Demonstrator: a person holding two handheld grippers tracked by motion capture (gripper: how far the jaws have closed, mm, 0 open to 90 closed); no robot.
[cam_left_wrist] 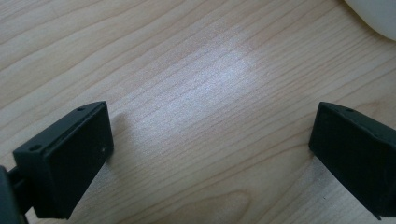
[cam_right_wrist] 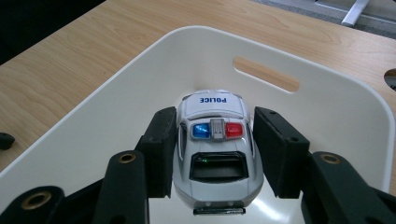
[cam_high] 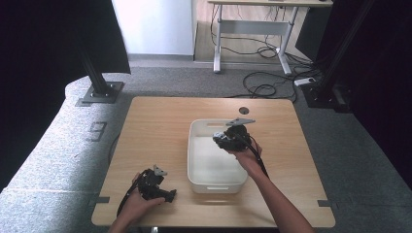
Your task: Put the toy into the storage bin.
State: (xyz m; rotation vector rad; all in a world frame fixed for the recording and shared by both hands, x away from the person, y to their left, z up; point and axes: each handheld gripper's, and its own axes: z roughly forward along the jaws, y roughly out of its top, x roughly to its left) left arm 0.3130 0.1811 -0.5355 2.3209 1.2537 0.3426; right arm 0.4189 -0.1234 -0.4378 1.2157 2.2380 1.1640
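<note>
A white toy police car (cam_right_wrist: 212, 105) with a blue and red light bar sits between the pads of my right gripper (cam_right_wrist: 212, 126), which is shut on its sides. It hangs inside the far part of the white plastic bin (cam_right_wrist: 327, 107), nose toward the handle slot. In the high view my right gripper (cam_high: 221, 141) is over the bin (cam_high: 194, 145) at mid table. My left gripper (cam_high: 170, 195) rests near the table's front left, its jaws open wide over bare wood (cam_left_wrist: 210, 140), with nothing between them. A corner of the bin (cam_left_wrist: 373, 14) shows beyond it.
The wooden table (cam_high: 155, 126) has a round hole (cam_high: 244, 110) behind the bin. Black frame posts (cam_high: 99, 85) stand on the carpet at the back corners. A desk (cam_high: 252, 29) and loose cables (cam_high: 262, 87) lie farther back.
</note>
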